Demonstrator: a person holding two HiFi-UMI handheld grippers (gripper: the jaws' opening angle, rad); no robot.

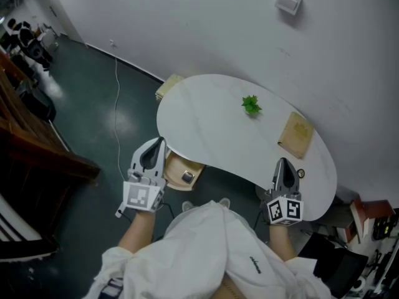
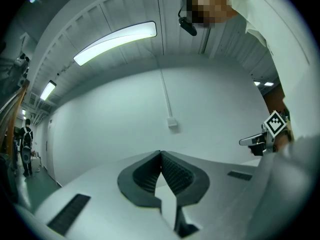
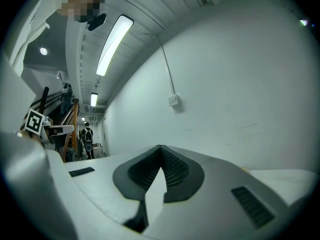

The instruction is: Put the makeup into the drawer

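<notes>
In the head view a white oval table point(image 1: 212, 136) carries a small green sprig point(image 1: 251, 105) and a flat tan box point(image 1: 296, 134). Under the table's near left edge a wooden drawer point(image 1: 177, 166) stands pulled out, with a small pale item point(image 1: 187, 177) inside; what that item is cannot be made out. My left gripper point(image 1: 157, 144) hovers just left of the drawer, shut and empty. At the table's near right edge my right gripper point(image 1: 282, 163) is also shut and empty, beside a small round thing point(image 1: 301, 174). Both gripper views look level at the white wall, jaws pressed together point(image 2: 160, 154) point(image 3: 160, 148).
A cable point(image 1: 116, 104) runs down the wall onto the dark floor. Dark wooden furniture point(image 1: 37, 148) stands at the left. Clutter point(image 1: 368, 223) sits at the lower right. A white wall box point(image 1: 288, 2) hangs above the table. A person stands far off in the hall point(image 3: 88, 136).
</notes>
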